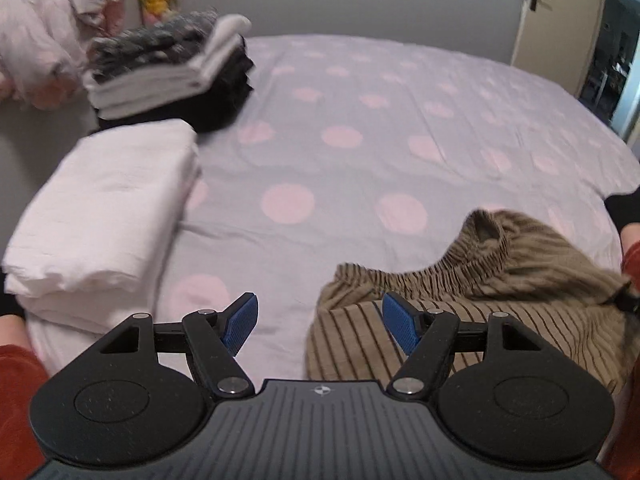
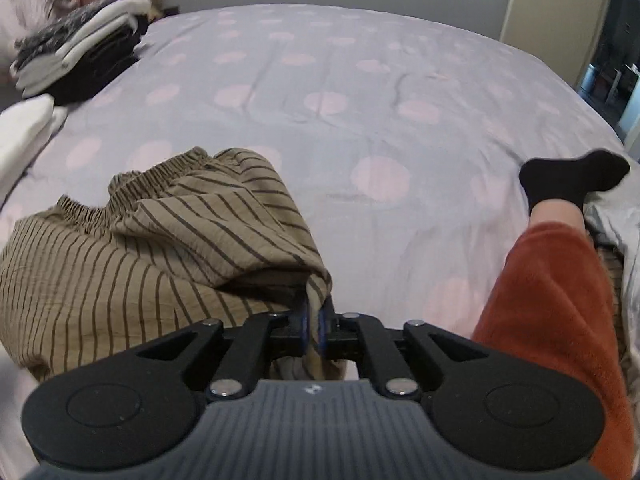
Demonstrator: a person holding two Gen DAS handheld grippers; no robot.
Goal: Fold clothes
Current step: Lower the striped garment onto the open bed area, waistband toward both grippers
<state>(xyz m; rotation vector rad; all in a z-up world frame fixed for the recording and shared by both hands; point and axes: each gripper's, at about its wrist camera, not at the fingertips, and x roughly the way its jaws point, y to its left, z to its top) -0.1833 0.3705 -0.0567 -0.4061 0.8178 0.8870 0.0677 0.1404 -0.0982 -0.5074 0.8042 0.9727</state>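
The right gripper (image 2: pixel 315 326) pinches a corner of the striped tan garment (image 2: pixel 132 248), which lies bunched on the dotted bedsheet (image 2: pixel 360 92) near the person's knee (image 2: pixel 560 300). The left gripper (image 1: pixel 319 322) hangs spread wide, empty, just beside the same garment (image 1: pixel 460 320). Folded white cloth (image 1: pixel 108 216) and a stack of clothes (image 1: pixel 168 76) sit further left. No readable writing anywhere.

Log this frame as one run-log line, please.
left gripper: open, empty | right gripper: shut on tan striped elastic-waist garment | garment: crumpled on dotted lilac bedsheet
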